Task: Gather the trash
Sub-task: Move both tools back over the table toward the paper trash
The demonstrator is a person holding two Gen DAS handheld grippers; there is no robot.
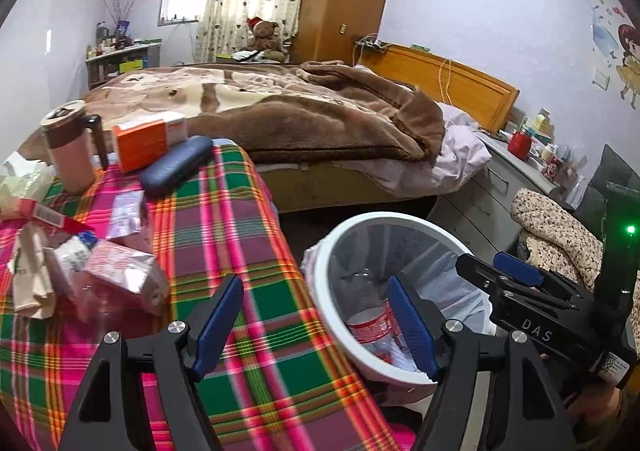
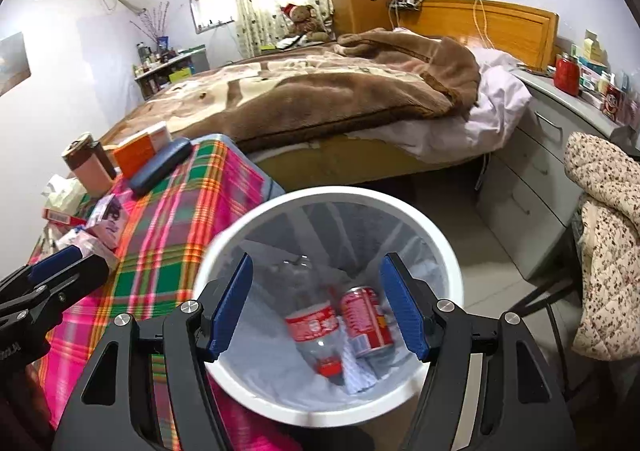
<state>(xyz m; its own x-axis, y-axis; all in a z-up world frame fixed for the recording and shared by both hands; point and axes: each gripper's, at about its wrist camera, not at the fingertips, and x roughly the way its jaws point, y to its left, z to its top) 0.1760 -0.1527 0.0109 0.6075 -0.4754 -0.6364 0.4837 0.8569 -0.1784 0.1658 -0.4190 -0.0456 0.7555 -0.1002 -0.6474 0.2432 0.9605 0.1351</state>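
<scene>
Hovered over white bin (image 2: 452, 251), both tongs (image 2: 316, 307) (image 1: 316, 327) wide, holding nothing. Inside: bottle (image 2: 316, 331), red can (image 2: 366, 315). Beside: cluttered plaid tabletop (image 1: 248, 251).

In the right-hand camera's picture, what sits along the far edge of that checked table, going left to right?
Mug → orange box → dark blue case; beyond the table's edge, the white bin.

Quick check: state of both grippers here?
Left gripper: open, holding nothing.
Right gripper: open, empty, over the trash bin.
</scene>
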